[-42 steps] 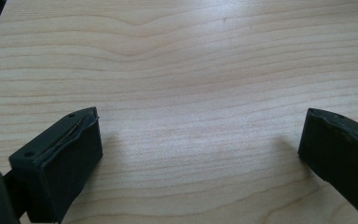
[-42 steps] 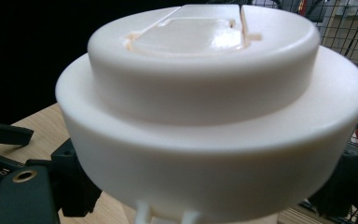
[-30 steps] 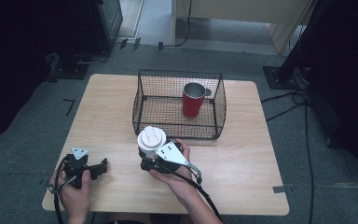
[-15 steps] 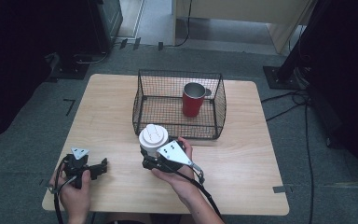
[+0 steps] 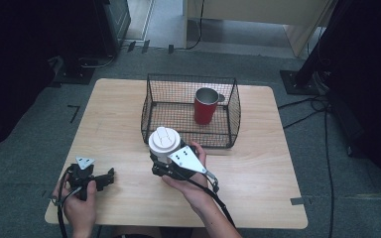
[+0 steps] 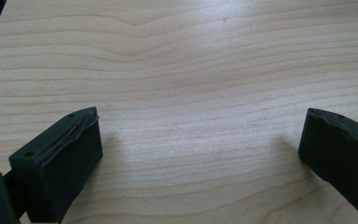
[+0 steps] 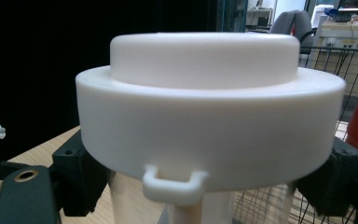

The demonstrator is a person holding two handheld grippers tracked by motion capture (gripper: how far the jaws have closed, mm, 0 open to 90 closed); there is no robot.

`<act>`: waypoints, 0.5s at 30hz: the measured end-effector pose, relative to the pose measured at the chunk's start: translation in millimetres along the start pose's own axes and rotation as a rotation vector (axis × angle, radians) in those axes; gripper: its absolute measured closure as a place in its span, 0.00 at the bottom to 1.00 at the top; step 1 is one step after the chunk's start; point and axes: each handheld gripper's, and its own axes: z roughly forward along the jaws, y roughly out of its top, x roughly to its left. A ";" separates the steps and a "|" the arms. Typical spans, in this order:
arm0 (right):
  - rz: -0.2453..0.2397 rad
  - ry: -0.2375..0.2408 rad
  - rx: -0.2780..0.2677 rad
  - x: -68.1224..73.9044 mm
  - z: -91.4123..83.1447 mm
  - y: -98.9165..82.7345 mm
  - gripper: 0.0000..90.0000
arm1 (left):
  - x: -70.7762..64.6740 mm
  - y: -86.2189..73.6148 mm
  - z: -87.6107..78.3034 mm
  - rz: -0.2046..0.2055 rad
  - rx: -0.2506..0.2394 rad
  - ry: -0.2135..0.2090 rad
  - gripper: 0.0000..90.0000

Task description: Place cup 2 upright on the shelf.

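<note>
High view: right gripper [image 5: 159, 161] fingers clamp the upright lidded cup [image 5: 164, 143], lid up; left gripper [image 5: 110, 177] fingers wide.

White lid [image 5: 164, 138] over a pale, cream-toned cup [image 7: 200, 205]. Red mug [image 5: 206, 106] with a grey, metallic inside. Black wire mesh basket [image 5: 233, 106] in a fine square grid. Light wood counter [image 5: 258, 173] with wavy brown grain lines. Black tongs [image 5: 155, 161], grey three-cornered plate [image 5: 187, 158] on top. Dark grey floor [image 5: 322, 148].
</note>
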 end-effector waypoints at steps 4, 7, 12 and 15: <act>-0.004 -0.002 -0.013 -1.0 0.4 5.3 0.17 | 0.0 0.0 -0.1 0.000 0.001 0.000 0.00; -0.007 -0.005 -0.021 -1.4 0.6 9.1 0.17 | 0.0 0.0 0.0 0.000 0.000 0.000 0.00; -0.011 -0.009 -0.031 -2.8 1.5 15.3 0.17 | 0.0 0.0 0.0 0.000 0.000 0.000 0.00; -0.013 -0.011 -0.040 -3.7 2.1 19.3 0.17 | 0.0 0.0 -0.1 0.001 0.001 0.000 0.00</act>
